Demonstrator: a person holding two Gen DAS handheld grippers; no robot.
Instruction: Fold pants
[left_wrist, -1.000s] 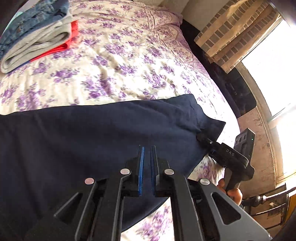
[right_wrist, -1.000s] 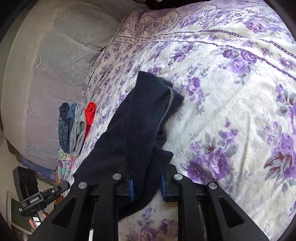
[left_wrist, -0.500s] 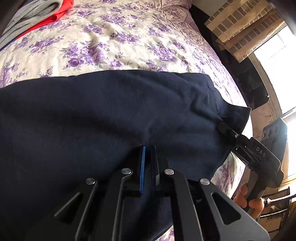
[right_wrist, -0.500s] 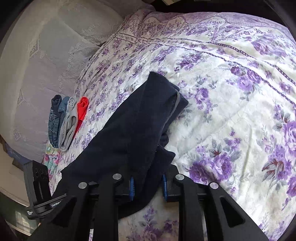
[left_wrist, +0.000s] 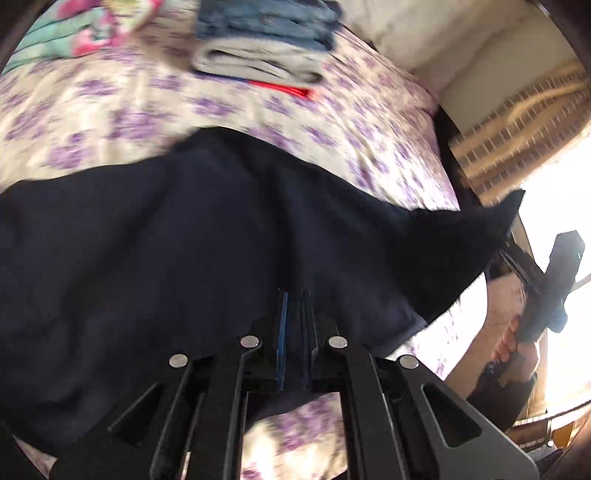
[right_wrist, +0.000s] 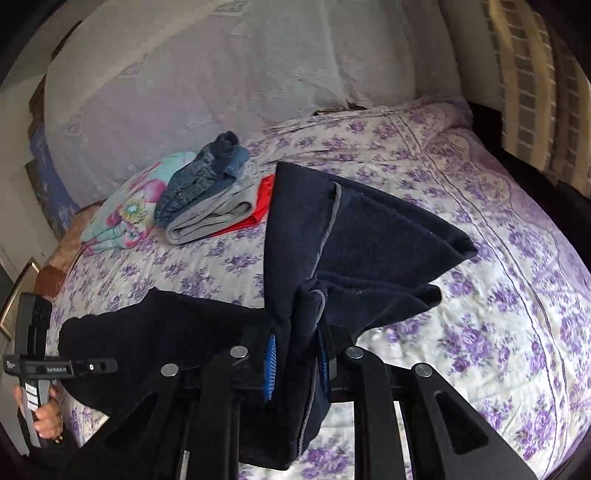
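While the dark pants (right_wrist: 369, 240) are carried above the flowered bedspread (right_wrist: 517, 295), one edge is pinched in the clamped left gripper (left_wrist: 293, 295) and a thick bunch near the grey-trimmed waistband is gripped between the blue pads of the right gripper (right_wrist: 295, 354), whose jaws have just been closing on the cloth. For a clean fold, both held ends are best kept level and the cloth taut between them, so that the lifted half can be laid squarely over the half resting on the bed. The stack of folded clothes (right_wrist: 210, 199) near the pillow (right_wrist: 125, 210) should be kept clear of the swinging cloth, and neither grip should be loosened until the edges are judged to be lined up.
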